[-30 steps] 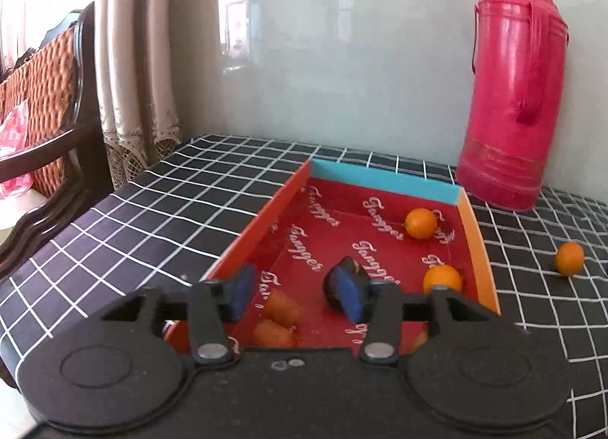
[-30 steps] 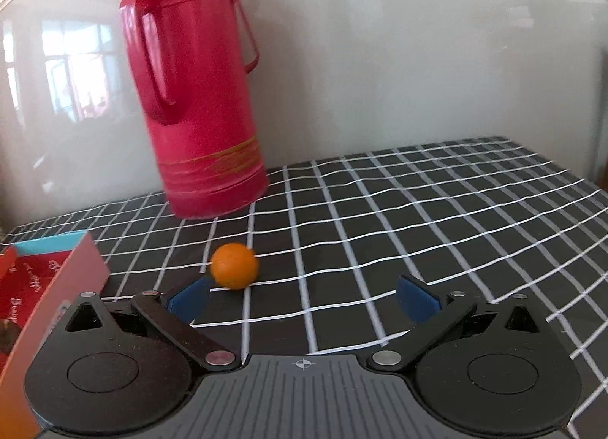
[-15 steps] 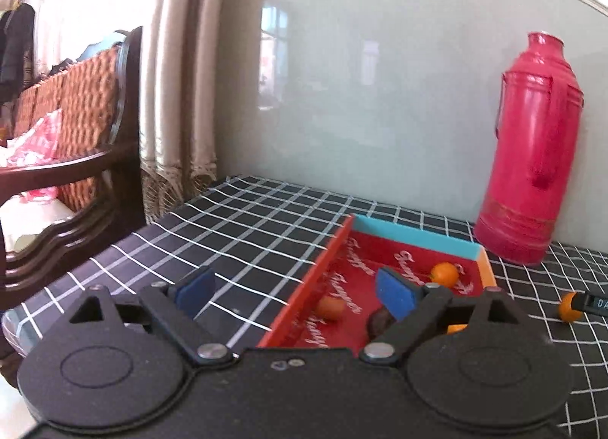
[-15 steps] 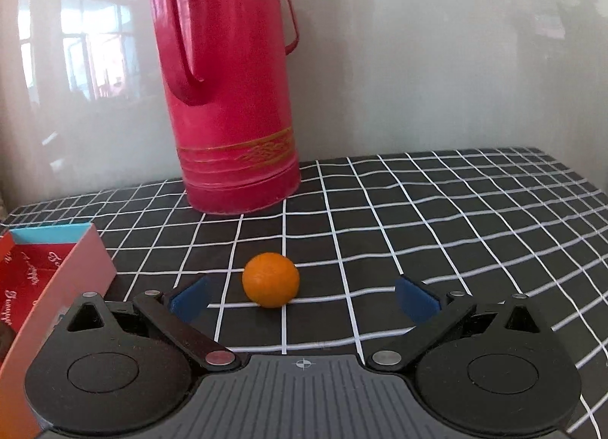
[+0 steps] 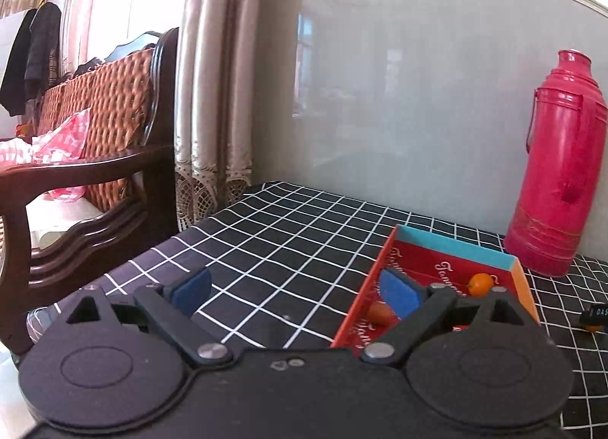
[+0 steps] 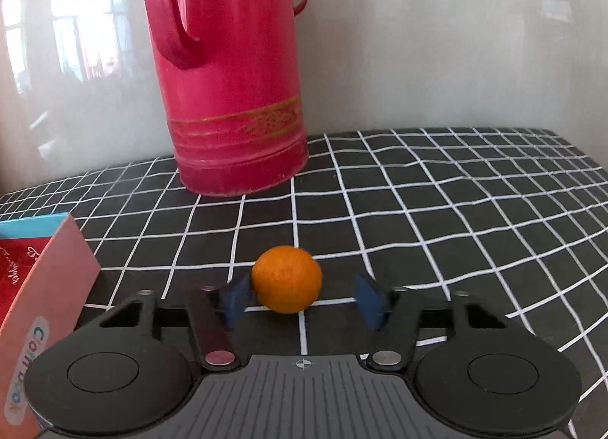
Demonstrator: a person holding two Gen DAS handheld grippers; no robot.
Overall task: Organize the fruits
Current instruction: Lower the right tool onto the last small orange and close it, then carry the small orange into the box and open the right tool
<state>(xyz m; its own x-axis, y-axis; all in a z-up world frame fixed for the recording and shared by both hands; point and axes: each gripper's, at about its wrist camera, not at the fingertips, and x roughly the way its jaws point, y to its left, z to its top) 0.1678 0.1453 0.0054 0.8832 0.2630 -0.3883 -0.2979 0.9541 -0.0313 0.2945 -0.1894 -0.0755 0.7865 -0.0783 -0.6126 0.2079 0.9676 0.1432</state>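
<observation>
In the right wrist view a small orange (image 6: 287,278) lies on the checked tablecloth (image 6: 437,233) between the fingers of my right gripper (image 6: 302,300). Its jaws are closing. The left pad (image 6: 236,298) is at the fruit's side and the right pad (image 6: 366,300) still stands a gap away. In the left wrist view my left gripper (image 5: 294,292) hangs over the cloth left of the red box (image 5: 452,247), jaws opening wide with nothing between them. An orange (image 5: 479,284) and another fruit (image 5: 380,311) lie in the box.
A tall red thermos (image 6: 231,97) stands just behind the orange, close to the wall. The box's outer wall (image 6: 49,279) is at the right gripper's left. A wicker-backed wooden chair (image 5: 95,127) and curtains (image 5: 212,97) stand past the table's left edge.
My left gripper opened and drew back and left, out of the box, leaving fruit inside. My right gripper moved forward around the loose orange and its jaws narrowed.
</observation>
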